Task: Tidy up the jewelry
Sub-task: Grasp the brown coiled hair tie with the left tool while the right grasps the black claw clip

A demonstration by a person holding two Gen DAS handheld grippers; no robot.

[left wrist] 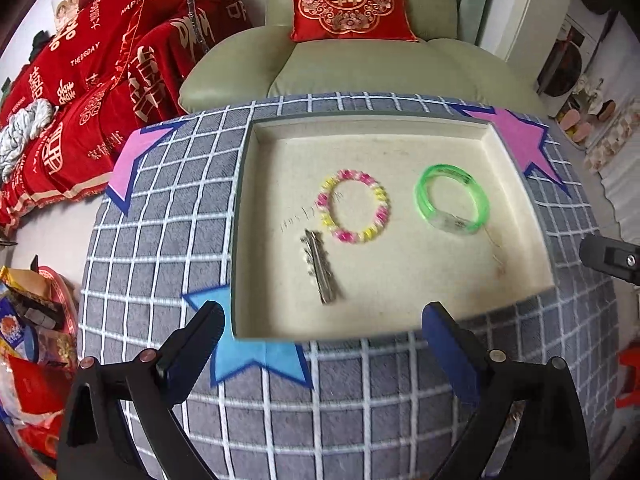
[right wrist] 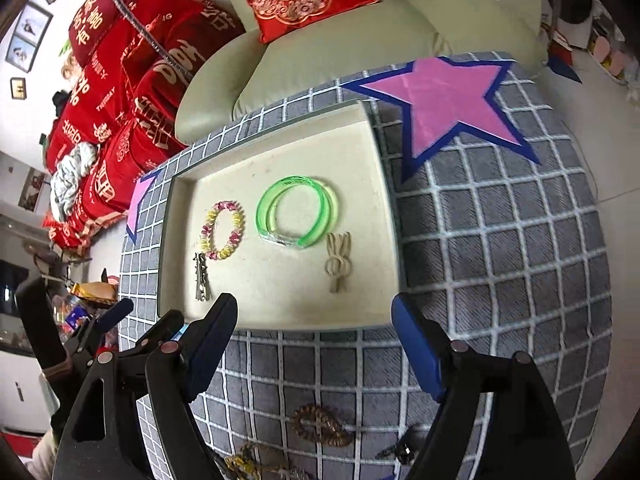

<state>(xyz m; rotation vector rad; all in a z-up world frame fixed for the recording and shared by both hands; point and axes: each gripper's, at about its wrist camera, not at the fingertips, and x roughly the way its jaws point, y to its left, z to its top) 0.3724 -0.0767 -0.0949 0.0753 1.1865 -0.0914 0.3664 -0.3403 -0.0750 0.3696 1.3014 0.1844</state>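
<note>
A cream tray (left wrist: 400,312) (right wrist: 280,312) lies on the grey checked cloth. In it are a pink and yellow bead bracelet (left wrist: 354,206) (right wrist: 223,230), a green bangle (left wrist: 452,200) (right wrist: 298,210), a silver hair clip (left wrist: 320,266) (right wrist: 201,276) and a beige knotted band (right wrist: 339,262). My left gripper (left wrist: 324,320) is open and empty at the tray's near edge. My right gripper (right wrist: 314,312) is open and empty at the tray's near edge. A brown ornament (right wrist: 320,426), a yellow piece (right wrist: 248,462) and a small dark piece (right wrist: 400,446) lie on the cloth below it.
A pale green armchair (left wrist: 360,72) with a red cushion (left wrist: 344,0) stands behind the table. Red wedding bedding (left wrist: 100,80) is piled at the left. Star patches (right wrist: 444,96) mark the cloth. Snack bags (left wrist: 28,320) lie at the left floor.
</note>
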